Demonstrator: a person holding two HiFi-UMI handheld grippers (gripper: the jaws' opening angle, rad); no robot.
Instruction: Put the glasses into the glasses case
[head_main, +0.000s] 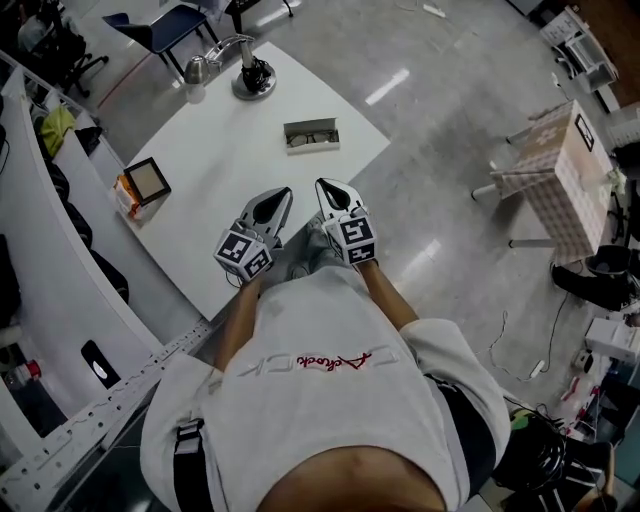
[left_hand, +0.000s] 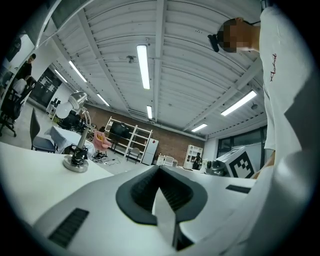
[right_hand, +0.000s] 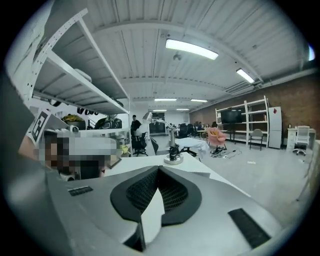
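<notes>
1. Hovering side by side at the near edge of the white table (head_main: 225, 150), the left gripper (head_main: 282, 197) and right gripper (head_main: 325, 188) sit close to the person's chest.
2. Both grippers have their jaws pressed together, with nothing between them.
3. The glasses (head_main: 309, 139) lie inside the open glasses case (head_main: 311, 125), on the table well ahead of both grippers.
4. A desk lamp (head_main: 251, 74) stands at the table's far corner.

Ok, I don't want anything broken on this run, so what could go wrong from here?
The glasses case lies near the edge of the table, so a nudge could slide it off. The left gripper and right gripper are both shut and close together, so they may bump when reaching. The glasses look thin, so a hard clamp might bend them.
</notes>
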